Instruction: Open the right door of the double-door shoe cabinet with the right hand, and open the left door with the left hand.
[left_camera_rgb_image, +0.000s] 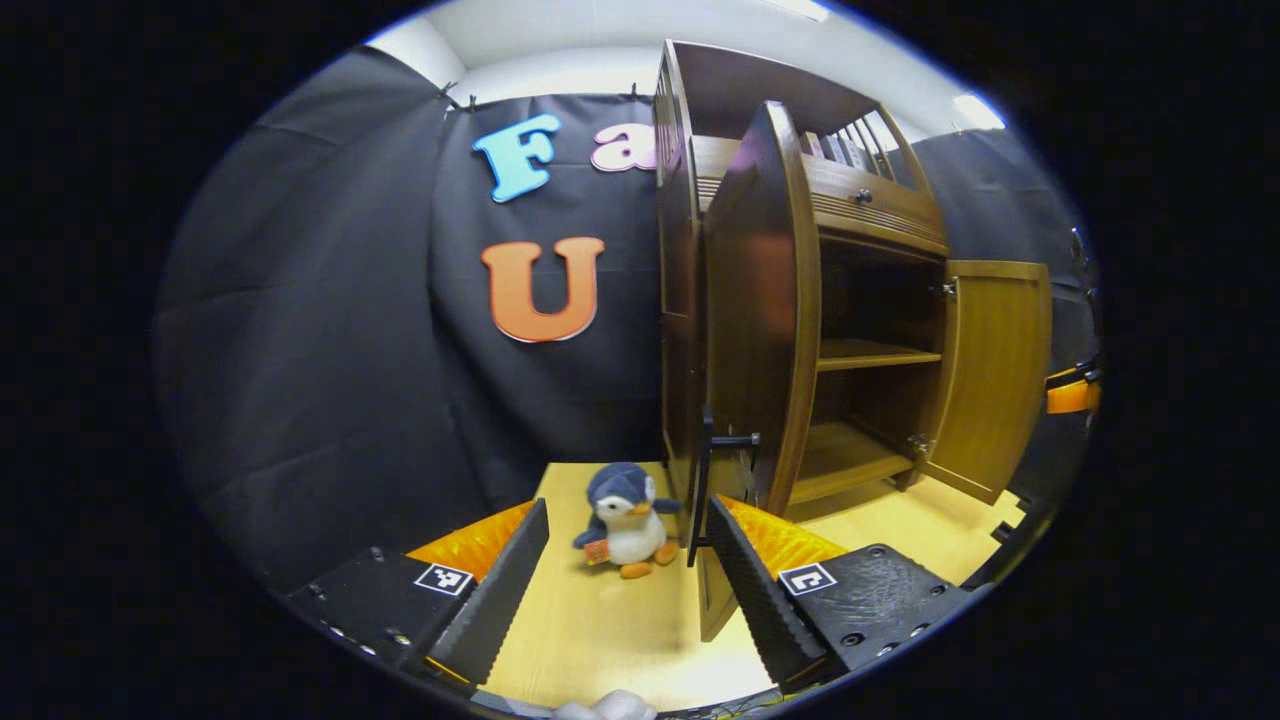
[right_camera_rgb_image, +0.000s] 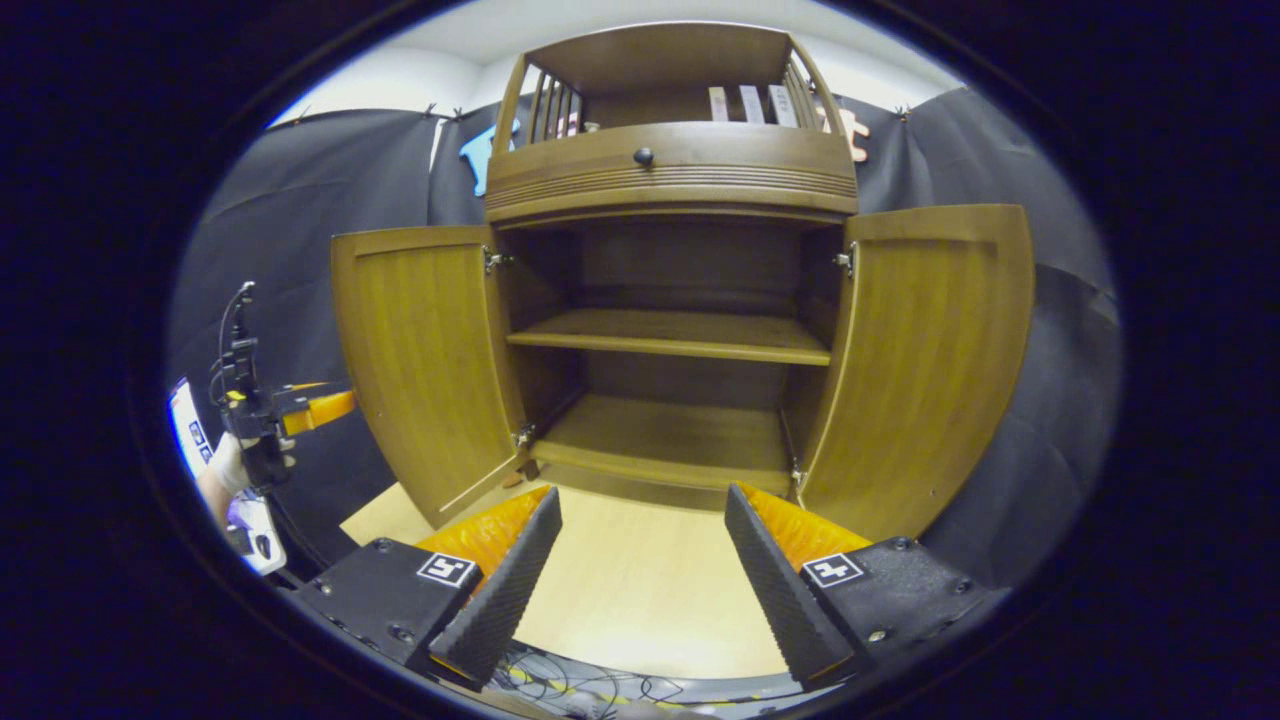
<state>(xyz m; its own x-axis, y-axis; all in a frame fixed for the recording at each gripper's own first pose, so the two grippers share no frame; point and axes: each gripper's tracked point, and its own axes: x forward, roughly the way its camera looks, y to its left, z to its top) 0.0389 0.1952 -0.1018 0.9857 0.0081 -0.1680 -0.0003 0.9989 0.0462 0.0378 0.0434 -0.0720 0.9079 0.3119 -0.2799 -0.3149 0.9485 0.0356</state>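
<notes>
Shoe cabinet (right_camera_rgb_image: 670, 170) dead ahead of the R gripper (right_camera_rgb_image: 640, 570), both doors swung wide. Left door (left_camera_rgb_image: 760, 300) sits edge-on just right of the L gripper (left_camera_rgb_image: 625, 590), its vertical handle (left_camera_rgb_image: 703, 490) by the R finger, nearest that hand. Right door (right_camera_rgb_image: 925, 360) open too. Both grippers released, holding nothing. Toy penguin (left_camera_rgb_image: 625, 520) on tabletop (left_camera_rgb_image: 600, 630) between the L fingers. Task looks about done.

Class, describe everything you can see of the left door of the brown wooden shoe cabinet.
The left door is a brown wooden panel with a recessed inner face and an arched top, hung on metal hinges at top and bottom. It stands swung wide open. In the left gripper view its dark bar handle sits on the outer face, just ahead of the left gripper, whose open fingers are not closed on it.
</notes>
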